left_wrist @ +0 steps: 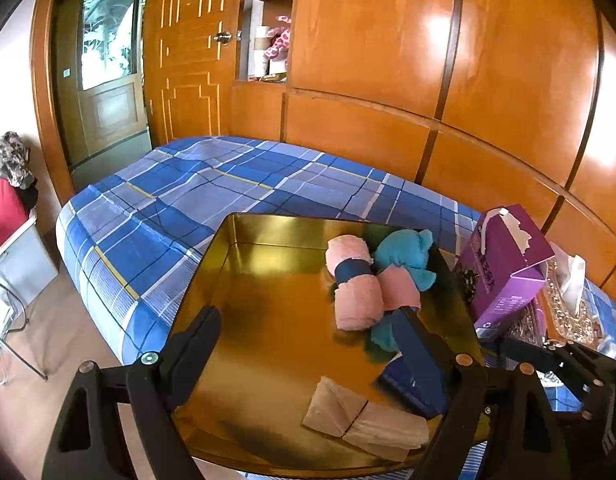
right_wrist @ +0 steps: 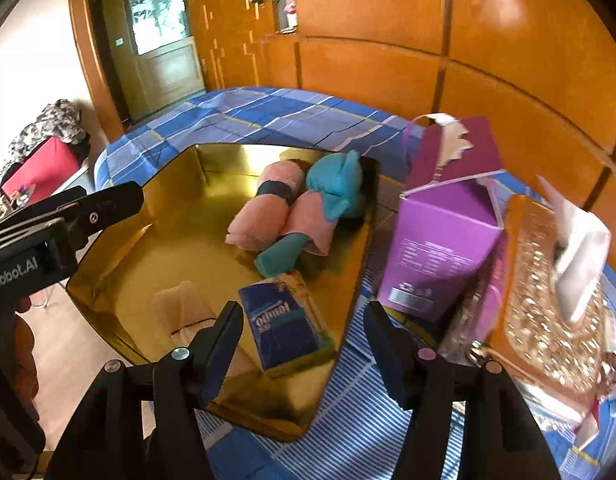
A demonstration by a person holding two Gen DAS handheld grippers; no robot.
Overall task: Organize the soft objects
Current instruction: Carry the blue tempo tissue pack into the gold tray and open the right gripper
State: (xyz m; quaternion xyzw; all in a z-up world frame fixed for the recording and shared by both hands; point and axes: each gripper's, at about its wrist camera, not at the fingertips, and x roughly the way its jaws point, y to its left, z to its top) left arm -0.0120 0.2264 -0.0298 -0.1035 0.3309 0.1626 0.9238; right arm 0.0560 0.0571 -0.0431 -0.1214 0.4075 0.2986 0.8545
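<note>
A gold tray (left_wrist: 264, 240) (right_wrist: 212, 168) lies on the blue plaid bed. In it are a rolled pink towel with a dark band (left_wrist: 354, 284) (right_wrist: 264, 208), a teal plush toy (left_wrist: 404, 256) (right_wrist: 336, 192), a blue tissue pack (left_wrist: 412, 384) (right_wrist: 284, 320) and a beige folded cloth (left_wrist: 364, 416) (right_wrist: 180, 308). My left gripper (left_wrist: 308, 344) is open over the tray, its right finger beside the tissue pack. My right gripper (right_wrist: 304, 340) is open and empty above the tray's near right edge, over the tissue pack.
A purple carton (left_wrist: 504, 264) (right_wrist: 444, 240) stands right of the tray. Beside it is an ornate gold tissue box (left_wrist: 568, 304) (right_wrist: 548, 300). Wooden wardrobe panels (left_wrist: 428, 60) rise behind the bed (left_wrist: 168, 208). The left gripper body (right_wrist: 48, 232) shows at the left.
</note>
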